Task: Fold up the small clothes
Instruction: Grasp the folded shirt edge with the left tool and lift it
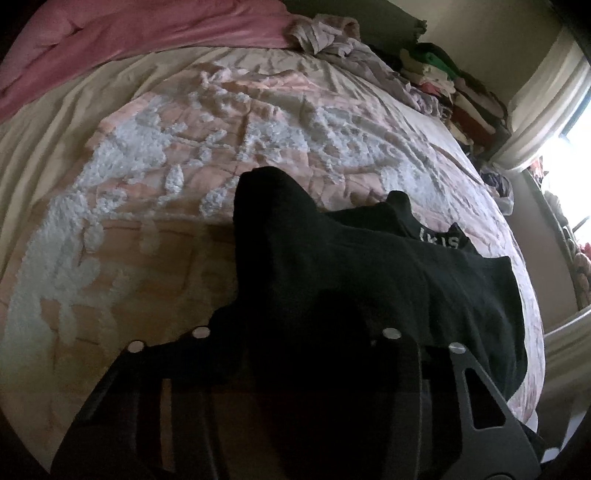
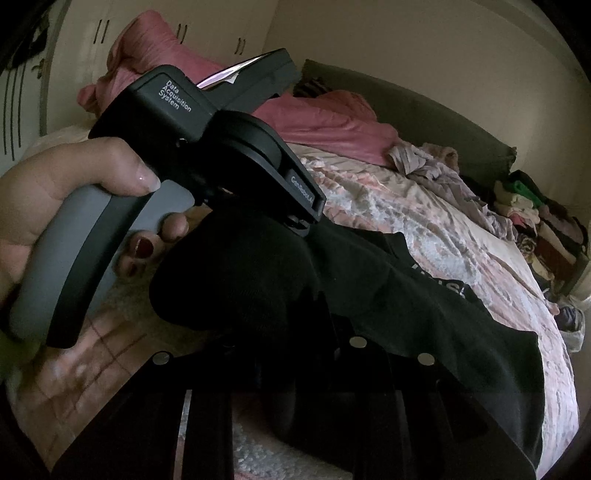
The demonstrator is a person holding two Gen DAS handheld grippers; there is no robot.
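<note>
Directly ahead of both grippers a draped black cotton garment with white lettering (image 1: 369,266) blocks the way. Left of the left gripper (image 1: 295,369), the pink-and-white tufted bedspread (image 1: 147,155) lies open. Far ahead, a crumpled pink duvet (image 1: 129,33) and a rumpled lilac cloth heap (image 1: 332,37) crowd the bed's end; ahead-right, a stack of folded multicoloured clothes (image 1: 443,81) lines the edge.

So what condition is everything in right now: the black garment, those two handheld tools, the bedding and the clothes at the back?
black garment: bunched, lifted off the bedspread at one end
left gripper: shut on the garment
right gripper: fingers hidden under the cloth
bedspread: wrinkled
pink blanket: crumpled
clothes stack: folded, piled
</note>
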